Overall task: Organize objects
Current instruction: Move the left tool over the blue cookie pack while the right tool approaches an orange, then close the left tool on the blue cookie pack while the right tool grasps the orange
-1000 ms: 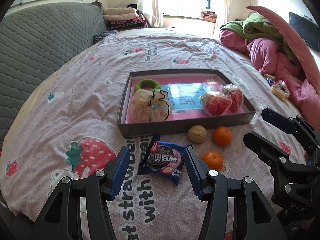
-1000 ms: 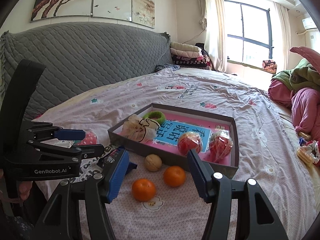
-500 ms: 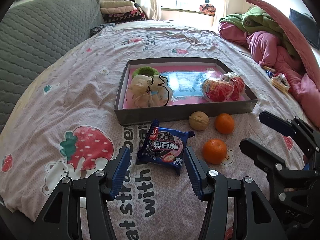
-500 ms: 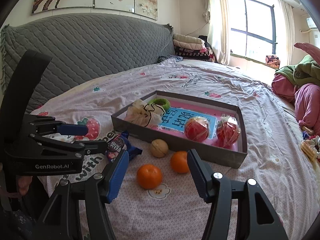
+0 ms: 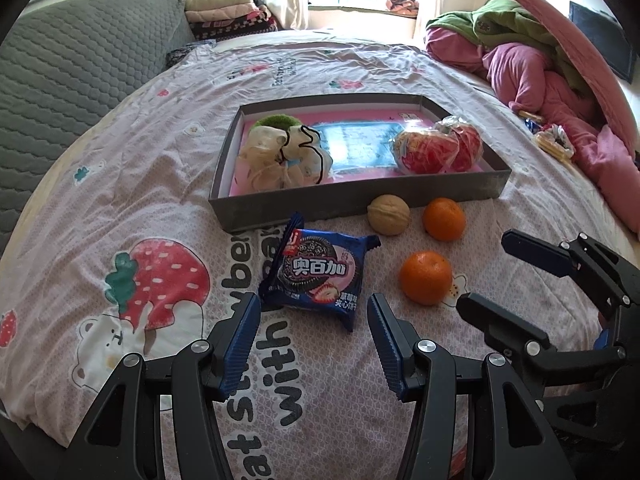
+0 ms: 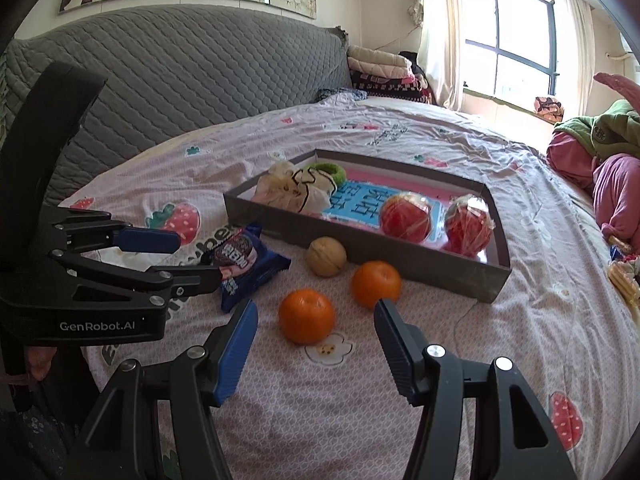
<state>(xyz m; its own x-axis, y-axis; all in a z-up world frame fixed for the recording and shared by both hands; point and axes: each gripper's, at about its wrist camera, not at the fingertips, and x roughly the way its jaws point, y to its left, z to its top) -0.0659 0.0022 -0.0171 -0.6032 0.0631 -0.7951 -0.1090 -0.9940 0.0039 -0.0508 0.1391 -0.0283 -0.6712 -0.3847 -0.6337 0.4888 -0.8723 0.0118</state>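
Both claws gape empty, left claw [image 5: 312, 312] seemingly over the cookie packet [image 5: 318, 274], right claw [image 6: 316, 320] near the orange [image 6: 306, 315].

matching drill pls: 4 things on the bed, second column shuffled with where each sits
Things:
1. cookie packet
2. walnut
3. wrapped apples
4. near orange

Places:
A. inside the tray, at its right end
B. on the sheet, against the tray's front wall
C. ahead of the open left gripper
D. ahead of the open right gripper

Pairs: 1-C, 2-B, 3-A, 4-D
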